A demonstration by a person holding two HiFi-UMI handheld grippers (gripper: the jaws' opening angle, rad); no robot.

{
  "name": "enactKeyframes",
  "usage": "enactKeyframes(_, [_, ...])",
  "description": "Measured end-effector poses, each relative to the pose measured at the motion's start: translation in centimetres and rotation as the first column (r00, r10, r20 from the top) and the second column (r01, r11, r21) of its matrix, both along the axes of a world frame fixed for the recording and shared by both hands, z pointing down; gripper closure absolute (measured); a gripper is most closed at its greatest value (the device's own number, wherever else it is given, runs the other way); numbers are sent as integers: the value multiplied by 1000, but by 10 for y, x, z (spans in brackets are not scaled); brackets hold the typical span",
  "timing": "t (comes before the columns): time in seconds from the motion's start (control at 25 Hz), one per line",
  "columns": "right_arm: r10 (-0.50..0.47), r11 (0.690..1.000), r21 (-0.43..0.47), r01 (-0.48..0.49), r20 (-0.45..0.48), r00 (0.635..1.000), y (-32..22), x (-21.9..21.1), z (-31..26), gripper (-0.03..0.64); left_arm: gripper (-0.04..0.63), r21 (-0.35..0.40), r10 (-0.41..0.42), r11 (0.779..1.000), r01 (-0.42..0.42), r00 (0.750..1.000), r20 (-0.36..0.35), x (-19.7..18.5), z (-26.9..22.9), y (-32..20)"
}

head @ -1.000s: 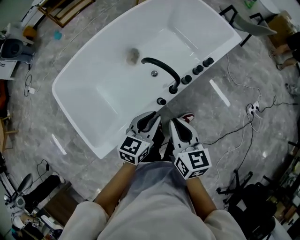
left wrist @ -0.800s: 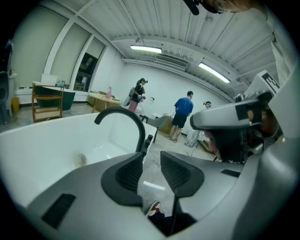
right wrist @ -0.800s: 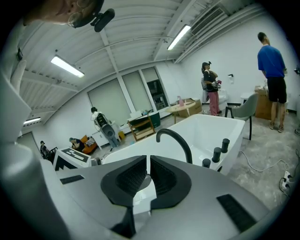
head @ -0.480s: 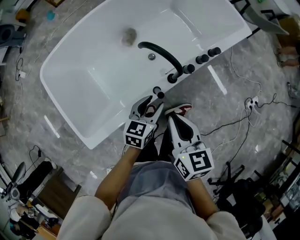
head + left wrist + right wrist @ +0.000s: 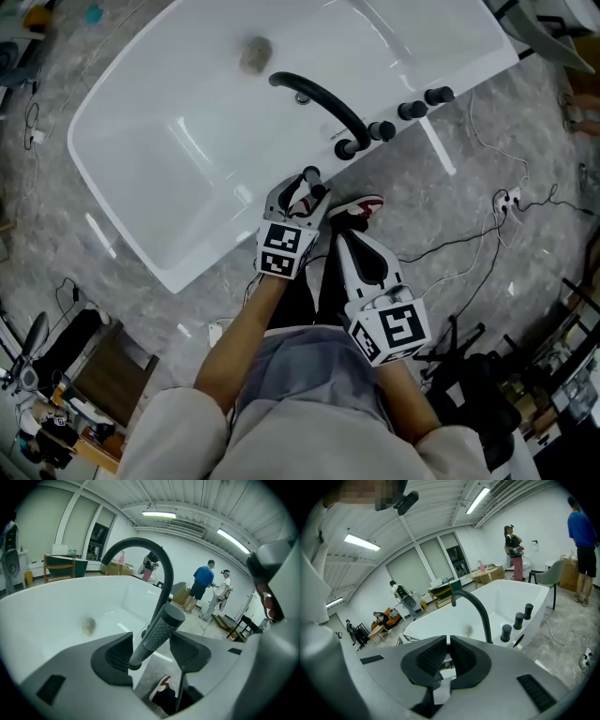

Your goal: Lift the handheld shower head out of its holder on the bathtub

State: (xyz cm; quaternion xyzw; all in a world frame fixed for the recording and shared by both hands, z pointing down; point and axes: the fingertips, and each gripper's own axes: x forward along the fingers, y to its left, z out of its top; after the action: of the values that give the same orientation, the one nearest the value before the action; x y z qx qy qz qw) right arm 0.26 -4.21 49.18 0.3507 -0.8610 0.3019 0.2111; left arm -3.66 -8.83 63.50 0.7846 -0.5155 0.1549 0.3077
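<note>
L tongs [image 5: 152, 653] have just been opening, now wide, straddling the dark grey knurled shower-head handle [image 5: 158, 629], upright at the white bathtub [image 5: 450, 56] rim; pads not touching. R tongs [image 5: 446, 657] nearly closed, empty. Step: approach. Next, prob.: close on handle, lift straight up.

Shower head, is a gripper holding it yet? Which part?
Not yet. The left gripper, its jaws just opening wide, straddles the shower head at its ribbed handle without pressing. The right gripper holds nothing.
</note>
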Motion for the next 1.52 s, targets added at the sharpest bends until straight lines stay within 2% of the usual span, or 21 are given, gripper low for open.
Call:
enactKeyframes(0.16, [-8,1000,-25,8,-6,1000,-1,0,10,597,360,-18,-9,1000,9,1000,10,1,22,-9])
enactKeyframes(0.44, [-31,998,-62,30,-11,999,5,0,23,597,360,-99,-16,995,17,1000,8,10,72,-9])
enactKeyframes(0.64, [-29,997,-73,28,-15,999,6,6,28,597,360,-126,-20,992,22,1000,11,13,88,-8])
enactKeyframes(0.92, [-24,996,-83,22,-23,999,10,11,32,597,364,-117,-16,993,21,999,45,12,95,-6])
enactKeyframes(0.96, [-25,996,-86,23,-24,999,11,11,33,597,393,-110,-15,994,21,999,52,11,94,-6])
enactKeyframes(1.36, [-31,995,-96,28,-38,999,19,11,37,597,449,-53,23,998,-13,981,194,10,100,-1])
enactKeyframes(1.52, [-27,995,-93,23,-43,999,19,15,37,597,453,-47,15,999,-6,979,202,9,100,-1])
